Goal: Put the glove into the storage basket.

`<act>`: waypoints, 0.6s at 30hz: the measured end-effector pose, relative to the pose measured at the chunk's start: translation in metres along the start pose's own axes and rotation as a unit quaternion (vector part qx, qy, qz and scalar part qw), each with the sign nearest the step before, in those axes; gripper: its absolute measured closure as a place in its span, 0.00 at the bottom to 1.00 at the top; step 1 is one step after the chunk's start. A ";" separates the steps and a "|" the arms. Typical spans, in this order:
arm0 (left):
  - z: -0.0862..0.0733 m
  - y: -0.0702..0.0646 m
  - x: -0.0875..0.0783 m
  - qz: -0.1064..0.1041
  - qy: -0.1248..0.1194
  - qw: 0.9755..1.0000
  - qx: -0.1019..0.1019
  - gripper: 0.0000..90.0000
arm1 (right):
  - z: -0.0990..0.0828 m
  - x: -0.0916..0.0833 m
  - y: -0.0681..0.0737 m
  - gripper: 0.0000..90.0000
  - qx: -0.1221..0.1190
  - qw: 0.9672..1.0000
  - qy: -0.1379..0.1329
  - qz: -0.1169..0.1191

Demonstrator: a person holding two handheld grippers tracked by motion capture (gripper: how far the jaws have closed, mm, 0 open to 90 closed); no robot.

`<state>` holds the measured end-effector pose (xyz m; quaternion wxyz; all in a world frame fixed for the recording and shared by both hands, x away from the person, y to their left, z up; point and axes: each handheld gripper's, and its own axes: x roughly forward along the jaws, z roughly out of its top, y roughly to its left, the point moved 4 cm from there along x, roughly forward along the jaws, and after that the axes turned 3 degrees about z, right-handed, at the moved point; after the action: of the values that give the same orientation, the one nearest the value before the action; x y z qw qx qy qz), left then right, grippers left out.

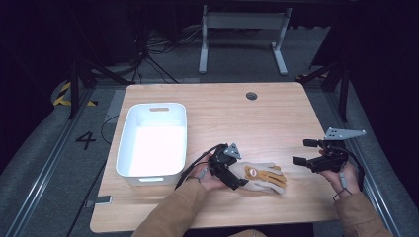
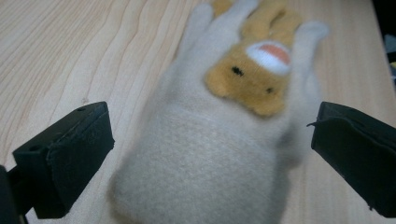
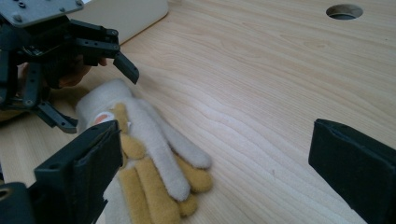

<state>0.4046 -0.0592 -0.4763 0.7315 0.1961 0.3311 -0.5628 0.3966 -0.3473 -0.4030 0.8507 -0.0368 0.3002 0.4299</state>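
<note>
Setting: wooden table (image 1: 276,113) under dim surroundings, grey floor beyond, a metal frame (image 1: 242,37) standing past the far edge.
Glove: pale fleece glove (image 1: 259,177) with a tan animal face sewn on its back, lying flat near the table's front edge, roughly at the middle.
Glove, pairing: tan fingers peek out under the pale ones in the right gripper view, so it looks like two layers stacked; I cannot tell if that is a second glove.
Long axis: runs left to right along the front edge, cuff toward the person's left, fingertips toward the right.
Left gripper: left gripper (image 1: 236,170) sits right at the cuff end, jaws spread wide, one on each side of the cuff, and not closed on the fabric.
Left gripper view: cuff fills the gap between the two black jaws, glove (image 2: 219,140) stretching away with the face patch farther off.
Right gripper: right gripper (image 1: 302,152) is held just off the table, well apart from the fingertips on their right, jaws gaping and empty.
Right gripper view: glove (image 3: 149,154) lies at lower left, left gripper (image 3: 100,88) hovering over its cuff.
Neighbours: white bin (image 1: 154,140) stands to the left, close to the left hand (image 1: 207,178); a round hole (image 1: 251,95) sits in the tabletop toward the far side.
Obstacles: open wood between the fingertips and the right gripper.
</note>
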 end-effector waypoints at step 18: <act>-0.001 -0.012 0.018 0.013 0.080 0.996 0.047 0.00 | -0.003 0.003 0.002 0.05 -0.001 1.000 0.012 0.013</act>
<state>0.3961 -0.0748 -0.4889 0.7002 0.2786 0.3593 -0.5505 0.3947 -0.3445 -0.4060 0.8413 -0.0392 0.3108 0.4406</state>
